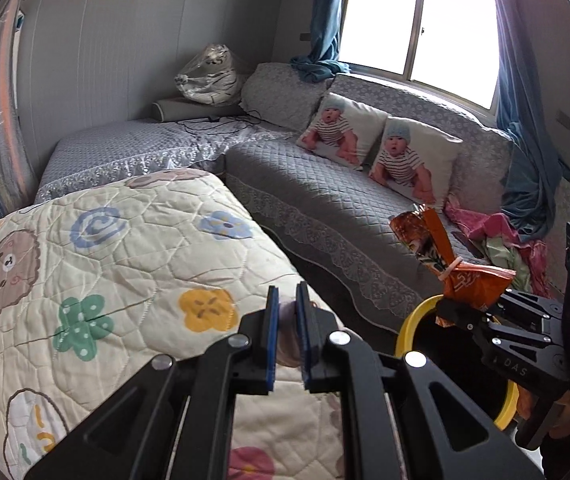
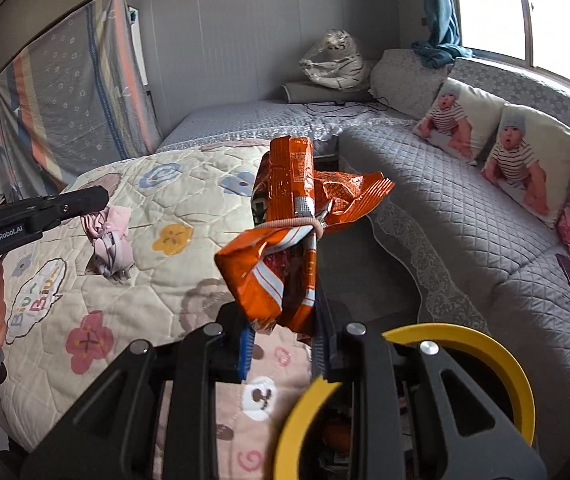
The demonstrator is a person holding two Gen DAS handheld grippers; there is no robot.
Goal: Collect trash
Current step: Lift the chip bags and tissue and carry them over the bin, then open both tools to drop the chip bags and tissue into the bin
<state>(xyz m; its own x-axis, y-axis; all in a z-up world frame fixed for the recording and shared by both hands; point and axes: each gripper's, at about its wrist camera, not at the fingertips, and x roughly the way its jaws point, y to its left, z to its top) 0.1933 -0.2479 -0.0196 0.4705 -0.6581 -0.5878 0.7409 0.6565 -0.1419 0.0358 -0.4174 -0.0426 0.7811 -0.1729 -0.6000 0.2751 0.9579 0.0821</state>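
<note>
Right tongs (image 2: pixel 281 344) gripping orange snack bag (image 2: pixel 285 240), long axis upright

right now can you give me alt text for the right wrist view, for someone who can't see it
The right gripper holds a crumpled orange snack bag above a yellow-rimmed bin. At left, the left gripper holds a pinkish crumpled wad over a cartoon-print quilt. A grey sofa lies behind.

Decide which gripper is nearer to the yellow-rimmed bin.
Right. The right gripper, holding the orange snack bag, sits right above the yellow-rimmed bin; the left gripper is off over the quilt.
</note>
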